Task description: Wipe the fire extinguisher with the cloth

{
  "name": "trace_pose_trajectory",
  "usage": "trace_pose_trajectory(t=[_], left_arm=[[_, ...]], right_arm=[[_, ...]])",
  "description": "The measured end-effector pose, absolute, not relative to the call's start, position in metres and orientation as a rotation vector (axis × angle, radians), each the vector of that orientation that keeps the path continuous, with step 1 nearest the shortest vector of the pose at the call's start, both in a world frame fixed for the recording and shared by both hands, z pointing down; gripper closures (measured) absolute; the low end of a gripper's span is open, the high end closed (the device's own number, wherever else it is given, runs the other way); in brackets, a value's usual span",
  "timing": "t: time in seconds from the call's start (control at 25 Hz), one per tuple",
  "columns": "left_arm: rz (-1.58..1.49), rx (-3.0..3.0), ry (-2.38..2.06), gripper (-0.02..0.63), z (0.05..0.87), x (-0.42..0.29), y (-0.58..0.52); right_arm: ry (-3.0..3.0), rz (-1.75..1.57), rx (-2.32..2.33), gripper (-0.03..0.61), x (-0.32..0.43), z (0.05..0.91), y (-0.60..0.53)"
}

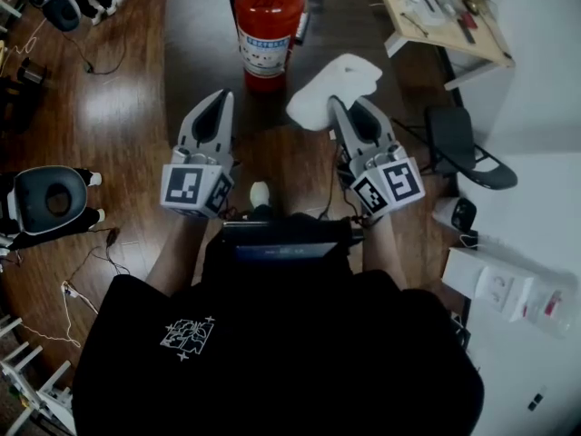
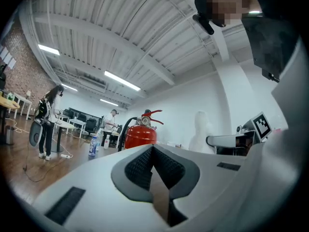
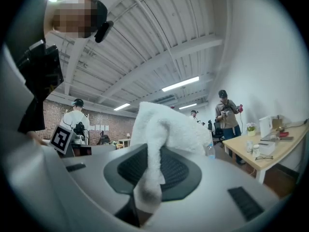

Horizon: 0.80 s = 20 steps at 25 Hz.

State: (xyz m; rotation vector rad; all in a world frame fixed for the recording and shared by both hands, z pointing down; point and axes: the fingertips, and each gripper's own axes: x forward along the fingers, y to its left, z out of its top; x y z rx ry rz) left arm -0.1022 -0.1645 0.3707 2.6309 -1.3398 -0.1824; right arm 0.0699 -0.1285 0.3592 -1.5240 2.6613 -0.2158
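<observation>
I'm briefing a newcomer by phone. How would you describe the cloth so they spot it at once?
Find the red fire extinguisher standing on the dark wooden floor. Just right of it, the right gripper pinches the cloth: white, fluffy and bunched, the only thing held in either gripper.

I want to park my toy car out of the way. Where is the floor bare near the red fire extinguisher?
The wood floor is bare left of the fire extinguisher, up to the cable. The right side is crowded: black chair, table, and the cloth in the right gripper.
</observation>
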Motion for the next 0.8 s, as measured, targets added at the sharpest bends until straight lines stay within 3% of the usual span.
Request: trace_pose_trajectory(t=[0.8], left_arm=[[-0.17, 2.511, -1.55, 0.614, 0.38, -0.063, 0.074]], right_arm=[[2.73, -0.272, -1.345, 0.492, 0.127, 0.371, 0.083]])
